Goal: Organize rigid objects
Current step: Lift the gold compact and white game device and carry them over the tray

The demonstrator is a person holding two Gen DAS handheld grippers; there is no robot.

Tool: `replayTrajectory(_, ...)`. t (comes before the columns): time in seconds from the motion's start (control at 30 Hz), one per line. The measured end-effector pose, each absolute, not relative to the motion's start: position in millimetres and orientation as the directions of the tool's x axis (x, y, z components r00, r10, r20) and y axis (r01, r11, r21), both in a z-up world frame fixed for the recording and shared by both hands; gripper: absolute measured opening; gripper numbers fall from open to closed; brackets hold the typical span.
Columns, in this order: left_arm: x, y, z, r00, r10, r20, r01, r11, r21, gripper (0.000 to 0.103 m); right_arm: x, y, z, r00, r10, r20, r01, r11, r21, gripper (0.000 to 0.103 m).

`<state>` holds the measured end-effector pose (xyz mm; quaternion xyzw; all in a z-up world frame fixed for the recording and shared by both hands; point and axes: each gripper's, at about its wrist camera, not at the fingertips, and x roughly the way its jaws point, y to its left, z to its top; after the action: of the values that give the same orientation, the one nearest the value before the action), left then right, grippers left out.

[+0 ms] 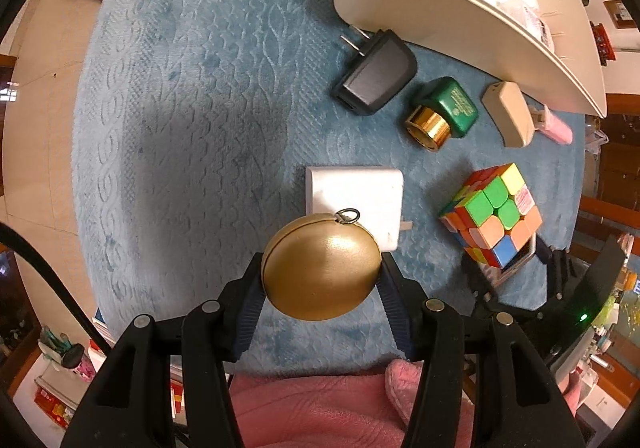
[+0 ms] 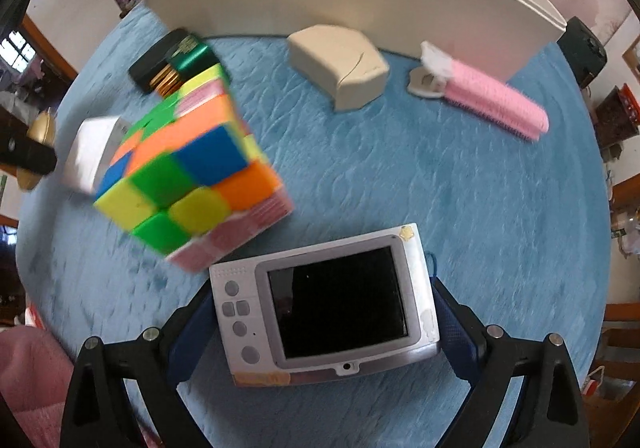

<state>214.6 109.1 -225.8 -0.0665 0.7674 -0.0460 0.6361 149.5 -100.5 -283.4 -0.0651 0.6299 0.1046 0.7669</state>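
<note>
Between the left gripper's (image 1: 322, 280) blue pads sits a gold case (image 1: 320, 266), a smooth lens-shaped shell with a small ring at its far edge, pinched across its widest part and seemingly lifted off the blue cloth (image 1: 192, 108) that covers the bench. The right gripper (image 2: 326, 322) is closed on a white handheld with a dark screen (image 2: 328, 312), a pad against each short side; whether it rests on the cloth or hangs just above it I cannot tell. Loose things lie ahead: a white charger (image 1: 354, 192) just beyond the case, a cube (image 1: 494, 214) close to the handheld, a black adapter (image 1: 376, 74), a green and gold box (image 1: 442, 114), a beige block (image 2: 340, 66) and a pink comb (image 2: 492, 100), all near the white tray (image 1: 472, 8) at the far edge. The step in hand looks like carrying both held pieces to that tray. The case is rounded and slick, so I would keep the squeeze steady and the gripper level, since a tilt could let it slip forward. The handheld should pass clear of the cube, which stands just beside its corner. Coming over the tray's rim, lower each piece until it rests before letting go, and take the arms in one at a time to avoid crowding.
</note>
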Motion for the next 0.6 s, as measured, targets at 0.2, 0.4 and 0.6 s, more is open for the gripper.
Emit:
replayTrajectory(0.2,195.2,106.8,-214.5,-0.155,-0.162,-0.975,-0.046,0.987,-0.157,0.058,117.2,-104.6,-280.2,0.137,0.138,-0.981,-0.208,0.972,0.107,0.097)
replayTrajectory(0.4,169.8,100.9,-206.1,-0.141,-0.165,-0.976,-0.057,0.986,-0.158,0.058,85.2,-109.8,-276.8,0.118,0.180,-0.977,-0.211,0.966,0.152,0.097)
replayTrajectory(0.6,149.1,97.2,-199.9,-0.128,-0.161,-0.979,-0.077,0.985,-0.152,0.058,74.9,-125.9,-259.0,0.135,0.207,-0.969,-0.215,0.961,0.175,0.097)
